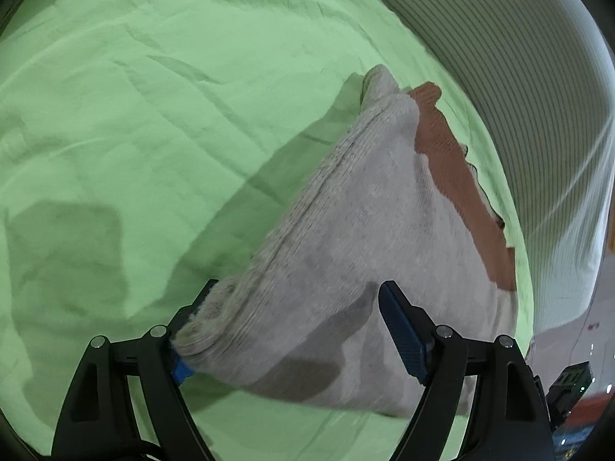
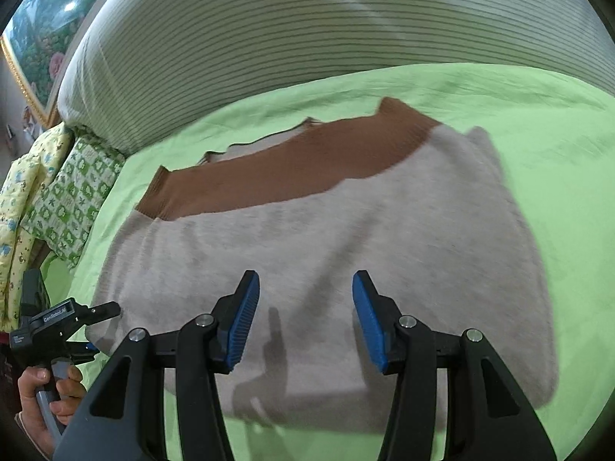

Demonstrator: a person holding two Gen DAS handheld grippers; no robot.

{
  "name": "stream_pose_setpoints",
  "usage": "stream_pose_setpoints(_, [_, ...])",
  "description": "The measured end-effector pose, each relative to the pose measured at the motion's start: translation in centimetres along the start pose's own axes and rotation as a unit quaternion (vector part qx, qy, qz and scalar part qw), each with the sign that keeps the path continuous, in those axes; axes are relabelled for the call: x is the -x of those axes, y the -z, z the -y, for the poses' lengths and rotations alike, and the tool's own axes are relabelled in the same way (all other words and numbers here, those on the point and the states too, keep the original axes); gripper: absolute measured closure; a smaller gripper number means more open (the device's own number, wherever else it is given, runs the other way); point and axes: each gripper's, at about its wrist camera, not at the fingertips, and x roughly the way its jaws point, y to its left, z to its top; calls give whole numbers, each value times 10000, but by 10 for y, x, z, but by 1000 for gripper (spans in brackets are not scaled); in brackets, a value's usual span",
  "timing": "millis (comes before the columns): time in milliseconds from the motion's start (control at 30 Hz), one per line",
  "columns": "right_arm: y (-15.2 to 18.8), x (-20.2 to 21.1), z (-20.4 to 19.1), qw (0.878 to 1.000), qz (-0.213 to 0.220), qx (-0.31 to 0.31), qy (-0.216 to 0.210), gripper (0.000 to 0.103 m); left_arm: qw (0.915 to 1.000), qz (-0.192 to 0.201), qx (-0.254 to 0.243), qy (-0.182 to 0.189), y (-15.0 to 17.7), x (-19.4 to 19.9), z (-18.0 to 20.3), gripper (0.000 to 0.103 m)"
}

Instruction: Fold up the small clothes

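**A:** How much room is there around the garment?

**B:** Plenty to the left. In the left wrist view the green sheet (image 1: 134,134) spreads wide and bare, creased in long soft wrinkles. To the right the sheet ends against a striped pillow (image 1: 530,88), close beside the sweater's far edge. In the right wrist view the same pillow (image 2: 307,38) runs along the far side, and patterned cushions (image 2: 73,196) sit at the far left.

**A:** And the garment itself?

**B:** A small knitted sweater (image 2: 326,238), beige, with a brown band (image 2: 292,169) across its far part. It lies on the sheet as a rough rectangle, folded, with fine ribbing along the brown edge. In the left view, the sweater (image 1: 365,223) shows a thick stacked fold edge running away from the camera, with the brown band (image 1: 457,176) on its right.

**A:** Where are the grippers?

**B:** The left gripper (image 1: 296,330) stands wide, its fingers straddling the near corner of the fold; the knit rests against the left finger, but the jaws are not closed on it. The right gripper (image 2: 305,319) is also spread wide, over the near beige part, with blue ribbed pads (image 2: 242,326) and nothing between them. From the right view the left gripper (image 2: 100,326) sits at the sweater's near left corner, held by a hand (image 2: 42,403).
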Motion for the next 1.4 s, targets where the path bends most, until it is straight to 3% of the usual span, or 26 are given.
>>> stream_pose_setpoints(100, [-6, -13, -7, 9998, -54, 85, -196, 52, 9999, 97, 97, -12, -2, -1, 3, 22])
stream_pose_setpoints(133, [-8, -18, -9, 9994, -71, 109, -317, 58, 9999, 114, 109, -8, -3, 0, 4, 26])
stream_pose_setpoints(233, [-11, -32, -17, 9980, -248, 287, -502, 71, 9999, 137, -69, 6, -4, -1, 8, 51])
stream_pose_setpoints(300, [-11, -42, -16, 9979, -387, 283, -440, 79, 9997, 131, -201, 53, -5, 0, 13, 63])
stream_pose_setpoints(367, [-10, -48, -9, 9982, -459, 164, -337, 85, 9992, 178, -356, 74, -6, 4, 19, 83])
stream_pose_setpoints(467, [-6, -54, 7, 9976, -528, -198, -405, 92, 9955, 364, -852, 178, -3, 20, 42, 88])
stream_pose_setpoints(567, [-2, -55, 17, 9958, -515, -482, -589, 92, 9854, 529, -1505, 602, 4, 44, 88, 90])
stream_pose_setpoints(700, [-2, -48, 30, 9919, -406, -867, -839, 92, 9525, 485, -2651, 1422, 32, 66, 182, 90])
stream_pose_setpoints(800, [-3, -27, 58, 9839, -91, -1443, -1048, 92, 9187, -64, -3443, 1934, 68, 44, 241, 86])
stream_pose_setpoints(867, [-2, -18, 82, 9753, 0, -1878, -1164, 89, 9007, -559, -3855, 1923, 95, 11, 263, 70])
stream_pose_setpoints(900, [-1, -14, 96, 9713, 27, -2078, -1159, 89, 8925, -885, -4054, 1769, 110, -11, 270, 69])
stream_pose_setpoints(967, [1, -9, 115, 9655, 29, -2328, -1166, 87, 8852, -1181, -4220, 1561, 125, -31, 271, 66])
stream_pose_setpoints(1000, [2, -6, 125, 9610, 37, -2469, -1243, 87, 8847, -1279, -4219, 1513, 130, -37, 268, 64])
stream_pose_setpoints(1100, [7, 0, 143, 9457, 136, -2841, -1575, 85, 8888, -1390, -4045, 1646, 128, -33, 253, 44])
stream_pose_setpoints(1200, [10, 3, 149, 9330, 212, -3075, -1858, 67, 8991, -1275, -3849, 1650, 114, -21, 236, 36])
stream_pose_setpoints(1233, [9, 3, 146, 9350, 216, -3018, -1851, 61, 9066, -1189, -3743, 1543, 107, -18, 228, 33])
stream_pose_setpoints(1333, [-4, 8, 127, 9531, 165, -2502, -1696, 60, 9317, -956, -3271, 1259, 74, -14, 199, 32])
stream_pose_setpoints(1400, [-14, 10, 112, 9642, 97, -2103, -1614, 60, 9440, -851, -3002, 1077, 57, -17, 184, 32])
